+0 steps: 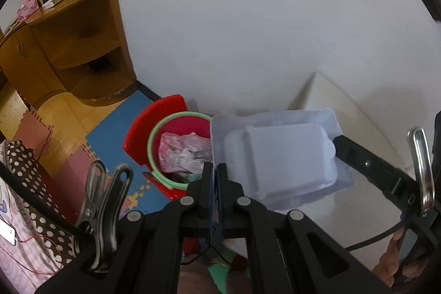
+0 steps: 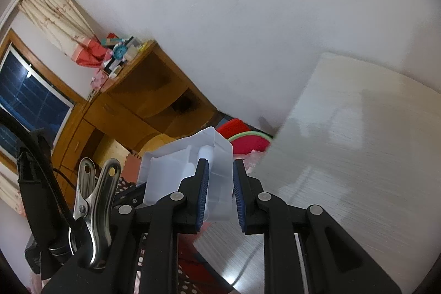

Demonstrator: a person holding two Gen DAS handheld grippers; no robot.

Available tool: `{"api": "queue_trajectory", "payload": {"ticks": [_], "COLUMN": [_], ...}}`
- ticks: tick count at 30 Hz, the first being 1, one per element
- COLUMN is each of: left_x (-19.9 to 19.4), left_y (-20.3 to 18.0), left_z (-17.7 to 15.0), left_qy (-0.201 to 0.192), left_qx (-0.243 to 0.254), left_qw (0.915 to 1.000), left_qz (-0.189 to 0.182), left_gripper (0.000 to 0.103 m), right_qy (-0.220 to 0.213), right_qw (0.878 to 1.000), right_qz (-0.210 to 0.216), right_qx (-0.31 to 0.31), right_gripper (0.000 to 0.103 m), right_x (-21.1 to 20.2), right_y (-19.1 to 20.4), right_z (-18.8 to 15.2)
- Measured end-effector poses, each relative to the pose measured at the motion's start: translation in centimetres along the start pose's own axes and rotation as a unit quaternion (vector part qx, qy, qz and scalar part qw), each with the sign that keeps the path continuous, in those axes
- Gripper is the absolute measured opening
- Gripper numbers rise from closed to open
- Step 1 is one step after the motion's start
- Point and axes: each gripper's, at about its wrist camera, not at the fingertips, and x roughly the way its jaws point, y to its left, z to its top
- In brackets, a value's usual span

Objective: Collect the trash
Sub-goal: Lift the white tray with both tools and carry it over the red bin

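A translucent white plastic container (image 1: 278,156) hangs in the air between both grippers, beside the edge of the white table (image 1: 347,112). My left gripper (image 1: 216,169) is shut on the thin rim at the container's near-left corner. At the container's far end my right gripper (image 2: 219,171) is shut, its blue pads (image 2: 203,183) pressing both sides of the container (image 2: 176,170). One right finger (image 1: 358,156) shows in the left wrist view. Just left of the container on the floor stands a red bin with a green rim (image 1: 154,137), which holds crumpled pink plastic (image 1: 182,153). The bin (image 2: 248,141) is partly hidden behind the table edge.
A red plastic piece (image 1: 162,109) stands behind the bin against the white wall. A wooden corner cabinet (image 1: 82,46) with clutter on top stands to the left. Coloured foam mats (image 1: 110,126) cover the floor. Polka-dot fabric (image 1: 30,172) lies near left. A dark window (image 2: 27,98) is far left.
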Motion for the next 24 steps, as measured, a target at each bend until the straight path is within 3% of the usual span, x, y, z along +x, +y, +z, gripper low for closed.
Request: {"api": "queue_trajectory", "payload": {"ticks": [12,24], "left_x": [7.5,15.5], "left_y": [7.2,9.8], "left_z": [3.9,5.1], "left_qy": [0.029,0.068], "left_qx": [-0.009,-0.012], "left_qw": [0.9995,0.9971], "left_qz": [-0.001,-0.032], "left_gripper": [0.0,0.0], "right_qy": [0.044,0.082], "right_qw": [0.999,0.993], "right_qz": [-0.022,-0.08], "right_qx": [-0.011,0.006], "right_gripper": [0.021,0.021], "right_x": [9.9,17.9], "right_y": [3.5,2.6], "right_z": [1.6,2.4]}}
